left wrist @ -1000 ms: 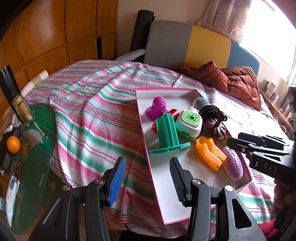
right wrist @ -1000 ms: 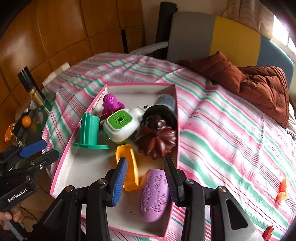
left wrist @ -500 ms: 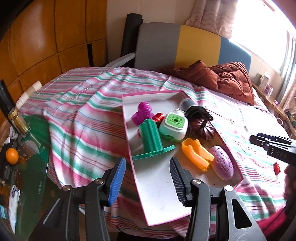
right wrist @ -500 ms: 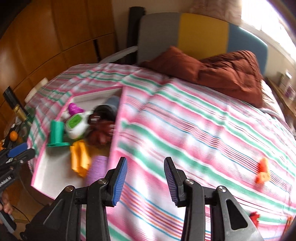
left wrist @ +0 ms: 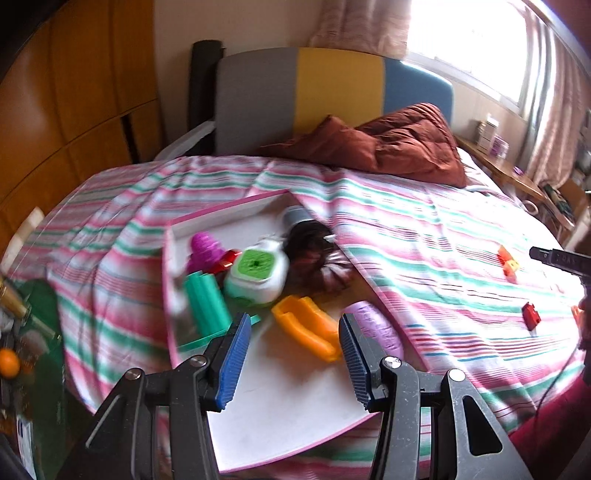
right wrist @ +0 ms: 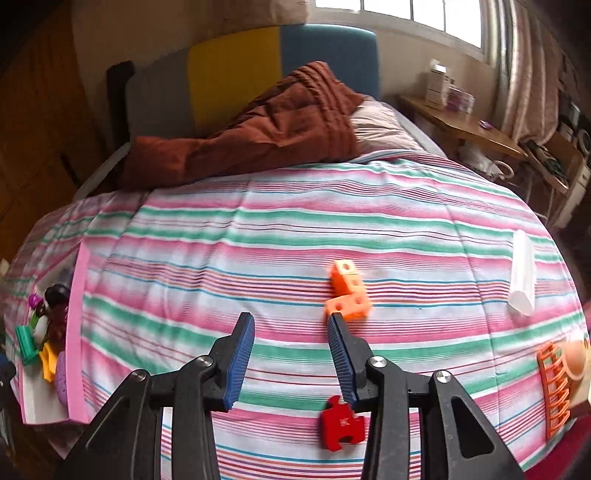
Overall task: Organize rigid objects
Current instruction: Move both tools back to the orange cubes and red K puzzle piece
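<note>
Here, orange block (right wrist: 347, 291) just beyond open right gripper (right wrist: 291, 354)

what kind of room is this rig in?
Most likely a bedroom: a bed with a striped sheet, a padded headboard with a brown quilt bunched against it, and a curtained window. Toys fill a pink tray on the bed.
</note>
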`<state>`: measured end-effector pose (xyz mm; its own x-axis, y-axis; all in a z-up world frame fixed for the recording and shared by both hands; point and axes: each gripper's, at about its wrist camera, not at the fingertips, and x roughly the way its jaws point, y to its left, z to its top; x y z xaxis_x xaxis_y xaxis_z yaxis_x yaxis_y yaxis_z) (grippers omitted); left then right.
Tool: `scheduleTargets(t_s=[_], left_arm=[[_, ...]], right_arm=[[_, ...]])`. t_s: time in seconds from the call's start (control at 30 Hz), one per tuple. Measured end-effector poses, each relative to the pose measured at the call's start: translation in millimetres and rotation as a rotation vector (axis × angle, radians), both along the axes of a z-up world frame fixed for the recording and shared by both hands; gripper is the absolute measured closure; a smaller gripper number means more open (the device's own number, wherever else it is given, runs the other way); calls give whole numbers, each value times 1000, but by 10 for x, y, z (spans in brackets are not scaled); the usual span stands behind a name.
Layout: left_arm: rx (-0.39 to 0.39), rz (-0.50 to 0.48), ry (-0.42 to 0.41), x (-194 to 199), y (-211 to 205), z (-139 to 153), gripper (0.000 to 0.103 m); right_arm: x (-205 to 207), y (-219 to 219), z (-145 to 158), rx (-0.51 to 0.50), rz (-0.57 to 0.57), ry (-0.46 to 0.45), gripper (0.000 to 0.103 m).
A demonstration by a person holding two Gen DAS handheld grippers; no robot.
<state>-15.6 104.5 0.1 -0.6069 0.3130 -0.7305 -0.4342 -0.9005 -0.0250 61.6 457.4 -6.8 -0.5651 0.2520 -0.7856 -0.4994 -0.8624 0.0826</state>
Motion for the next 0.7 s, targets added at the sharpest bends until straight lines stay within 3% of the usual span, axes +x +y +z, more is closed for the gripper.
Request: scheduleTargets(t_s=[0.23, 0.7], left_arm=[[-23, -108, 13, 42, 520, 57, 53], [-65, -298, -54, 81, 1588, -70, 52]], right_arm=[[347, 516, 2, -152, -230, 128, 62], [669, 787, -15, -292, -375, 255, 62]])
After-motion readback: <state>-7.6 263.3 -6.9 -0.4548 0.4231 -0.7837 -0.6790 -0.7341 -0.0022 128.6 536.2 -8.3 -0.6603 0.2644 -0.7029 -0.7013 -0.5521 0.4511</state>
